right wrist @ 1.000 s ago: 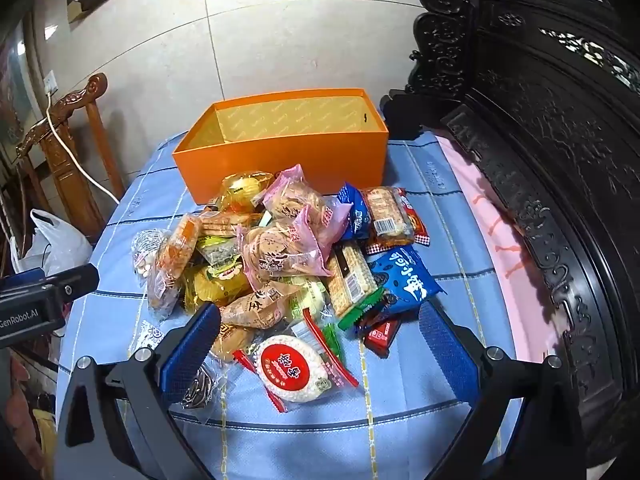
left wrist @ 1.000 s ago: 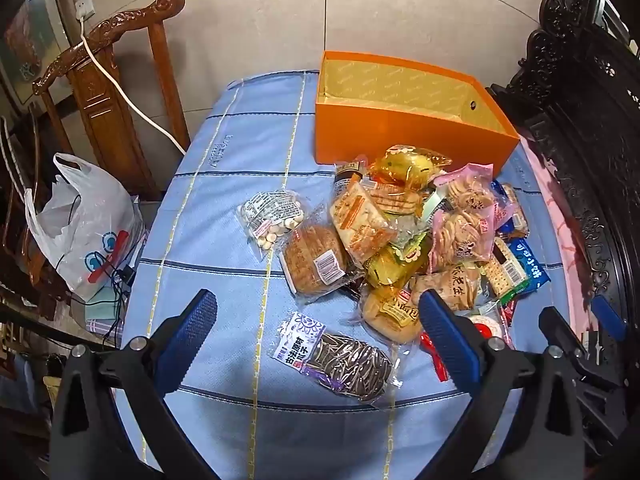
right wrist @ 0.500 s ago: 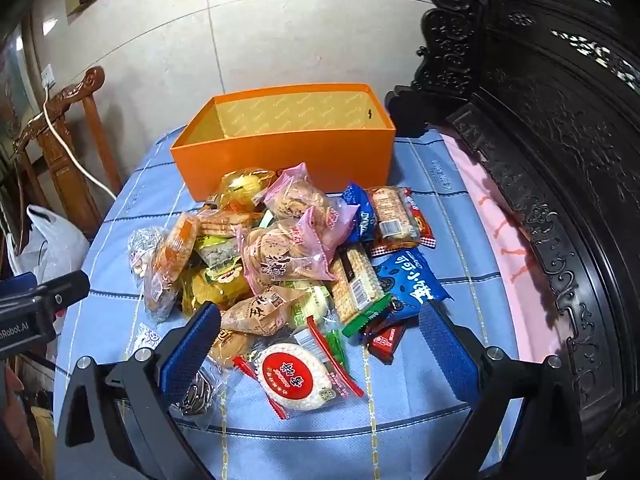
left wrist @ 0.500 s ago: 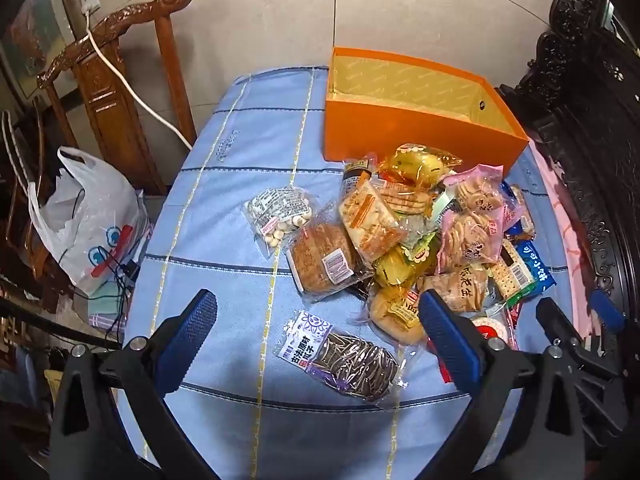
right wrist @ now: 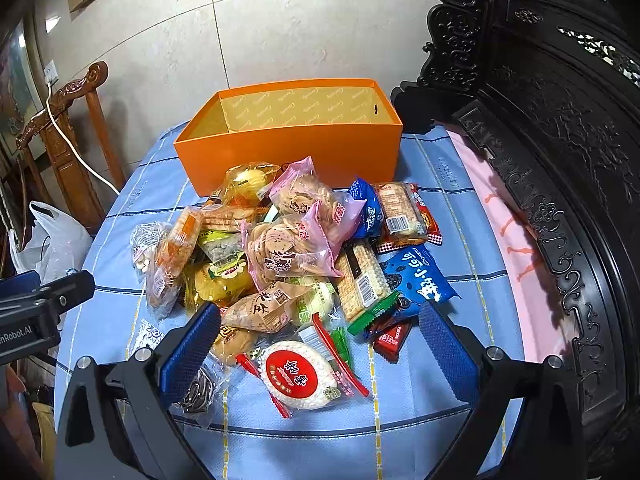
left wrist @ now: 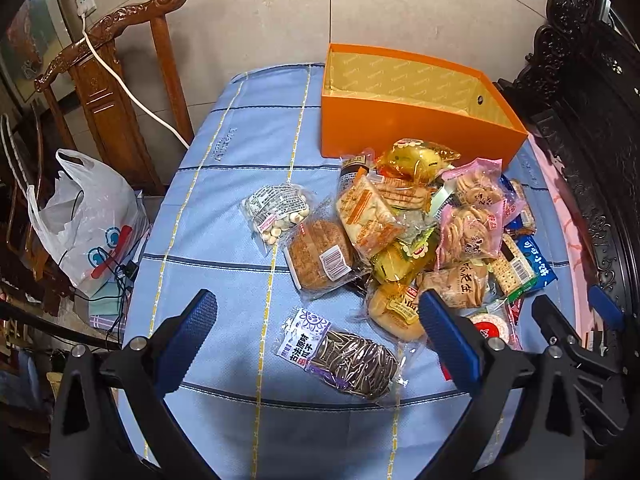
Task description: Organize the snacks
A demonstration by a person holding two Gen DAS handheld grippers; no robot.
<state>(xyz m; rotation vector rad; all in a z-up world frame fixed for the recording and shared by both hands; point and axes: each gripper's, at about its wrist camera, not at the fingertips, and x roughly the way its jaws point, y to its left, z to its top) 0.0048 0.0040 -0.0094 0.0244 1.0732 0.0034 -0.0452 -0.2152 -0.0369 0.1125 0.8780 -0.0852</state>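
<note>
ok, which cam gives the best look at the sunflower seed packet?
Left wrist view. The sunflower seed packet lies whole and unobstructed on the blue tablecloth, label readable. In the right wrist view only a corner of it shows, mostly hidden behind the right hand-held gripper, whose jaws are open.

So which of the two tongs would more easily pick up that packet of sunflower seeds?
Probably the left tongs: open, with the sunflower seed packet lying alone between the tips. The right tongs see only its corner, under one tip.
</note>
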